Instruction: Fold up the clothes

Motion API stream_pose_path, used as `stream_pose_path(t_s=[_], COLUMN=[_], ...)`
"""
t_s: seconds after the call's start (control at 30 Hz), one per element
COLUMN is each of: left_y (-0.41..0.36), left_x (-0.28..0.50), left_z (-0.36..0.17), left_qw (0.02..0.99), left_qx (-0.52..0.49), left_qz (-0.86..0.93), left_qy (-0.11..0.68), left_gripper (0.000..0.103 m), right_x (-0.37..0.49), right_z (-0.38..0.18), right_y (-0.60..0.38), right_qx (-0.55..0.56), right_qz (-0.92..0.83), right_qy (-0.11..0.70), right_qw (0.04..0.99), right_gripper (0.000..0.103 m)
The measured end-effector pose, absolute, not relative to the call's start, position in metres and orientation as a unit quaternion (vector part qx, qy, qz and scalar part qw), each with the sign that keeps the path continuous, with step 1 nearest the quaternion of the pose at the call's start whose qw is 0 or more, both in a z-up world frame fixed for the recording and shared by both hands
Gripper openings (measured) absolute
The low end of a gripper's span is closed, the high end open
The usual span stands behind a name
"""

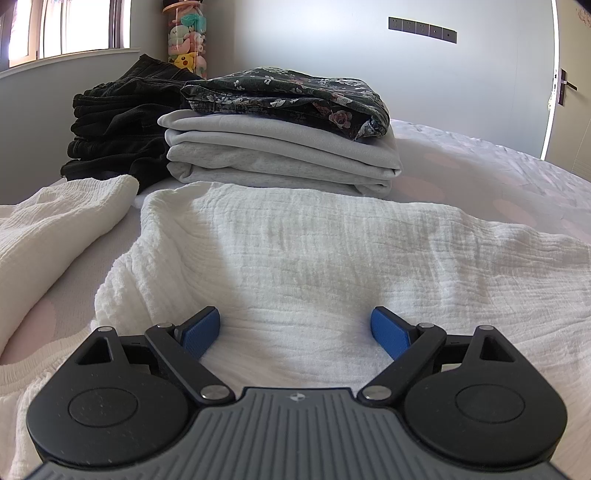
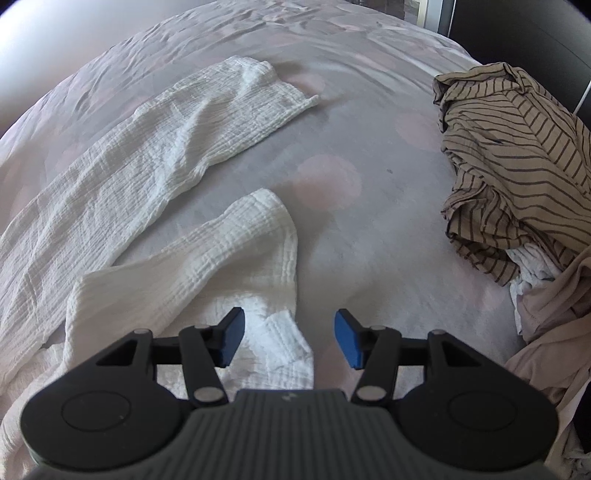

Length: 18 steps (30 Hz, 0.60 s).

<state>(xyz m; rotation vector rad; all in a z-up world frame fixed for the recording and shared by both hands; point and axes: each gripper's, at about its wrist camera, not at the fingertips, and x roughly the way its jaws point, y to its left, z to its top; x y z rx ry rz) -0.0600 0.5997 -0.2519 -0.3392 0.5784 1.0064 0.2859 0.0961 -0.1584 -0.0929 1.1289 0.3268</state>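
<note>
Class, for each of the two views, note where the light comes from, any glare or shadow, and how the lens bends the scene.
Left wrist view: daylight glares through the window, the door edge bows, and a soft shadow crosses the white garment. Right wrist view: dimmer, corners vignetted dark, the bed sheet bulges, and the striped shirt stays sharp.

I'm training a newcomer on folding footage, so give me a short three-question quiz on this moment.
1. True or false: the left tongs are clamped on the white garment.
2. What lies on top of the folded grey stack? A) a striped shirt B) a dark floral garment C) a towel
3. Which item lies crumpled beside the right tongs?

Key
1. False: both pads stand apart over the cloth.
2. B, the dark floral garment.
3. The striped shirt, unfolded on the bed.
</note>
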Motion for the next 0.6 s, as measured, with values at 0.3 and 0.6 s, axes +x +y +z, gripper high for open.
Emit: stream_pose_path(t_s=[0.3, 0.6], left_y=[0.600, 0.600], left_x=[-0.060, -0.060], left_z=[-0.252, -0.252], left_qw=[0.823, 0.823], left_qx=[-0.160, -0.160], left_qz=[0.473, 0.473], left_qy=[0.272, 0.272], left_gripper=[0.103, 0.103], right_x=[0.287, 0.289], right_z=[-0.166, -0.172], right_y=[0.103, 0.100], right_qx=[-0.029, -0.013], right_qz=[0.166, 0.197], right_qy=[0.533, 0.537], right_qw=[0.829, 0.820], right_gripper=[0.059, 0.062])
